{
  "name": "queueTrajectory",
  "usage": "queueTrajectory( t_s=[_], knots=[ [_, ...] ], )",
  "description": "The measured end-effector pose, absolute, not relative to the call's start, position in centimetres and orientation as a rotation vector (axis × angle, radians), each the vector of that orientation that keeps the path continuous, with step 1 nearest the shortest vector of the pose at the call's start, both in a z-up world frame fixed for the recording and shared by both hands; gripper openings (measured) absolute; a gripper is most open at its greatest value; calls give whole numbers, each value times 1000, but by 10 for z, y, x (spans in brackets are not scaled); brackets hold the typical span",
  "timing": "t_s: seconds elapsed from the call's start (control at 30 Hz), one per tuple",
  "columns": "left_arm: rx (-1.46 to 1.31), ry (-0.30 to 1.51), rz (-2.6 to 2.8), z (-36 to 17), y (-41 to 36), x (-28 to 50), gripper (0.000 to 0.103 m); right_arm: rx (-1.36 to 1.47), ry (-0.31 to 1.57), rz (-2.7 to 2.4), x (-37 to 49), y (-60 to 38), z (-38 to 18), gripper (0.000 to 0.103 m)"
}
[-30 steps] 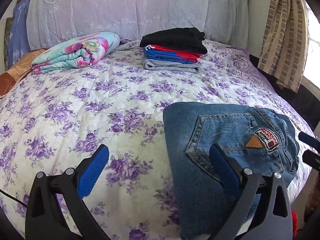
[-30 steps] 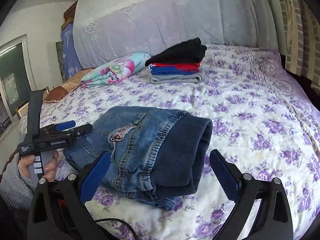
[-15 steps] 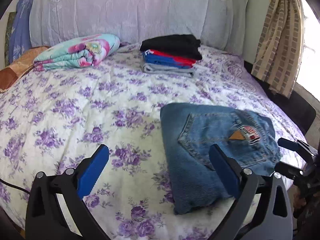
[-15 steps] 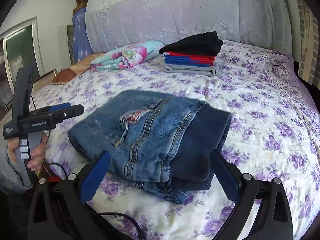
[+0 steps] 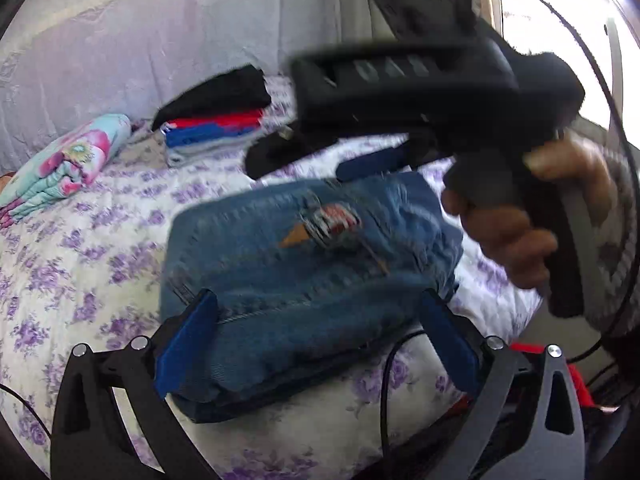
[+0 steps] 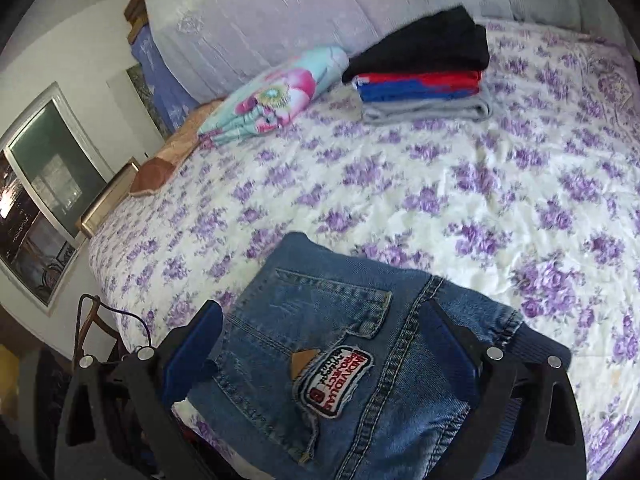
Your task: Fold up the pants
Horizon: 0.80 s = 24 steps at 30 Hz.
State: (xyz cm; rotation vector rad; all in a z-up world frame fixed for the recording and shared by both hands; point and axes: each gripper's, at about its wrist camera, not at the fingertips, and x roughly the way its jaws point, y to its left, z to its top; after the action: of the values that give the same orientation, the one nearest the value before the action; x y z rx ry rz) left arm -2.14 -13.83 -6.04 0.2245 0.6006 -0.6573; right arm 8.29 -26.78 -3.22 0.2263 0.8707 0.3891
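Folded blue jeans (image 5: 296,280) with a red-and-white patch lie on the floral bedspread (image 5: 80,248) near its front edge. My left gripper (image 5: 316,344) is open, its blue pads straddling the near edge of the jeans. My right gripper (image 6: 320,340) is also open and hovers low over the jeans (image 6: 328,320), one pad on either side of the back pocket and patch. In the left wrist view a hand (image 5: 504,232) holds the right gripper above the far right corner of the jeans. This view is motion-blurred.
A stack of folded clothes (image 6: 420,76), black on top, sits at the head of the bed beside a rolled floral blanket (image 6: 276,96). A window (image 6: 36,200) and a frame stand left of the bed. A black cable (image 5: 384,380) hangs over the front edge.
Both grippers closed in on the folded jeans. The right one swung from the side to above the pocket. The left one dropped to the near edge. The jeans stay folded.
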Motion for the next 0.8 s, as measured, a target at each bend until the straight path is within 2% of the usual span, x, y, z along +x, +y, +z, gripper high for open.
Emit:
queueTrajectory(
  t_s=[0.17, 0.3, 0.47, 0.63, 0.8],
  knots=[
    [470, 514, -531, -89, -169, -38, 98, 216, 919, 357, 103, -268, -51, 98],
    [365, 504, -592, -73, -151, -37, 98, 246, 901, 346, 105, -272, -43, 98],
    [252, 424, -538, -31, -105, -28, 98, 175, 733, 274, 61, -293, -5, 98],
    [156, 528, -442, -7, -85, 49, 98, 36, 671, 184, 19, -289, -3, 98],
    [141, 682, -458, -28, -104, 122, 98, -74, 659, 170, -6, -263, -29, 99]
  ],
)
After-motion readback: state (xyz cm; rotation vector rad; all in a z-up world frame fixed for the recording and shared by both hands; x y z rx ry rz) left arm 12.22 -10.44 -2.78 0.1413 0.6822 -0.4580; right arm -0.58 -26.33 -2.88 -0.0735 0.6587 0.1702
